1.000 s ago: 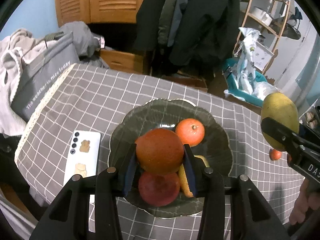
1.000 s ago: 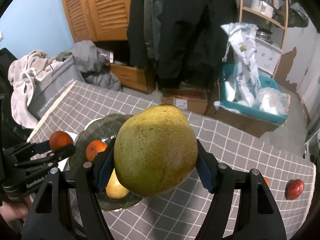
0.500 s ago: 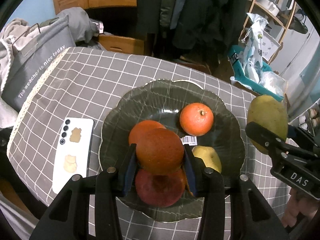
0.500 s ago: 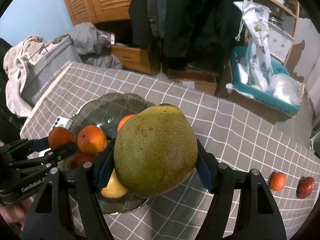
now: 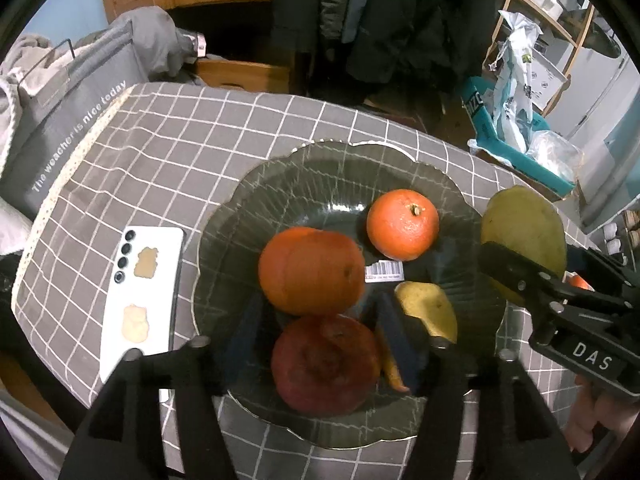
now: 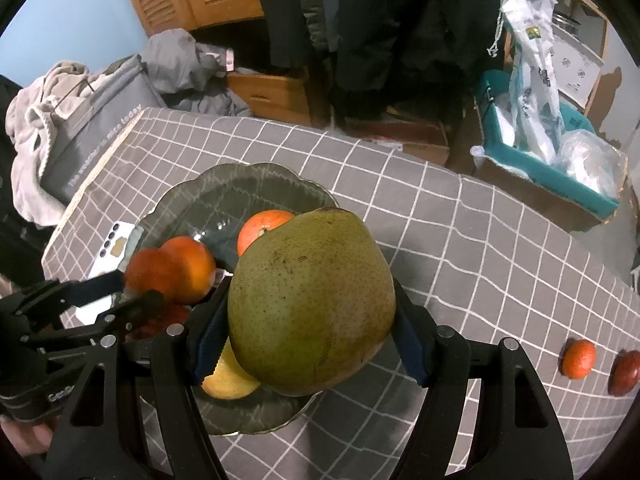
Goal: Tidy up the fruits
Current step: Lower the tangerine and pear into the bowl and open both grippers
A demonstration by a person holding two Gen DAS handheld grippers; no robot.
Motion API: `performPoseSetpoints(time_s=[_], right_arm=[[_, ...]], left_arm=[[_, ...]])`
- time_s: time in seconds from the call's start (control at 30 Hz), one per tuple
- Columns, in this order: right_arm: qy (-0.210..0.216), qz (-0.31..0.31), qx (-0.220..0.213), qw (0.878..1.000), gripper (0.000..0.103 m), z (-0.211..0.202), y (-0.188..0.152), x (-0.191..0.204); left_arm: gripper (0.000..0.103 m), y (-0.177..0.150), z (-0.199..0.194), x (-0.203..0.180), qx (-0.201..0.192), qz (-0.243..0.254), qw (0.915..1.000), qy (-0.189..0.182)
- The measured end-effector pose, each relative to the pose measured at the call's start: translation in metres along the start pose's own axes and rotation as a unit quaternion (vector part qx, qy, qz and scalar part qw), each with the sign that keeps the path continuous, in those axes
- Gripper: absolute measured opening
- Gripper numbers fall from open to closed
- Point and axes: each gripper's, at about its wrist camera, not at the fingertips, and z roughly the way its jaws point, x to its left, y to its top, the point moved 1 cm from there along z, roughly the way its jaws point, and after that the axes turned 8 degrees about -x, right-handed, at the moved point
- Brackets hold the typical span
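Left wrist view, nearest first: the left gripper (image 5: 320, 344) has its two blue-padded fingers (image 5: 394, 344) spread apart, with nothing between the pads. A red apple (image 5: 326, 364) lies in the gap below them, resting on the near part of the dark glass plate (image 5: 320, 160). Just beyond the apple sits a large orange (image 5: 312, 270), touching it; motion blur gives this orange a doubled outline. To the right of the apple, a yellow pear (image 5: 428, 308) lies partly hidden behind the right finger, and a barcode sticker (image 5: 383, 271) lies on the plate between the large orange and the pear. Farther back on the plate sits a smaller orange (image 5: 402, 224), stem end up, apart from the large one. A white phone (image 5: 140, 300) lies face down on the checked tablecloth (image 5: 168, 152), just left of the plate. At the right edge, the right gripper (image 5: 560, 300) enters, carrying a green pear (image 5: 524, 232) above the plate's right rim.

Right wrist view: the right gripper (image 6: 310, 344) is clamped on the green pear (image 6: 310, 300), both pads pressed to its sides, over the plate's (image 6: 248, 176) near right edge. Well to the right, a small orange (image 6: 579, 358) and a red fruit (image 6: 625, 367) lie on the tablecloth (image 6: 460, 220). Beyond the table stand a grey bag (image 6: 100, 128) and a teal box (image 6: 552, 168).
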Motion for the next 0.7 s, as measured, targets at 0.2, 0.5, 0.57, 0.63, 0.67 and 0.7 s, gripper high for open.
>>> performPoseSetpoints(time_s=[0.2,0.5,0.57,0.63,0.67,0.7], right_arm=[[0.004,-0.001,0.014,1.000,0.073,0.008,-0.002,0.001],[0.000,-0.002,0.038,0.999,0.073,0.018,-0.008,0.001],[0.000,-0.002,0.035,0.999,0.073,0.017,-0.008,0.001],[0.011,-0.002,0.019,1.000,0.074,0.011,-0.004,0.002],[0.007,-0.007,0.010,1.000,0.076,0.007,-0.001,0.003],[0.002,-0.011,0.005,1.000,0.078,0.004,0.001,0.004]], left_arm=[[0.068,0.000,0.000,0.002,0.003,-0.002,1.0000,0.002],[0.070,0.002,-0.008,0.008,-0.005,-0.006,0.9999,0.007],[0.070,0.003,-0.009,0.010,-0.006,-0.010,0.9999,0.007],[0.070,0.004,-0.011,0.011,-0.009,-0.011,0.9999,0.009],[0.070,0.004,-0.013,0.012,-0.010,-0.012,0.9998,0.009],[0.070,0.004,-0.014,0.012,-0.012,-0.013,0.9998,0.009]])
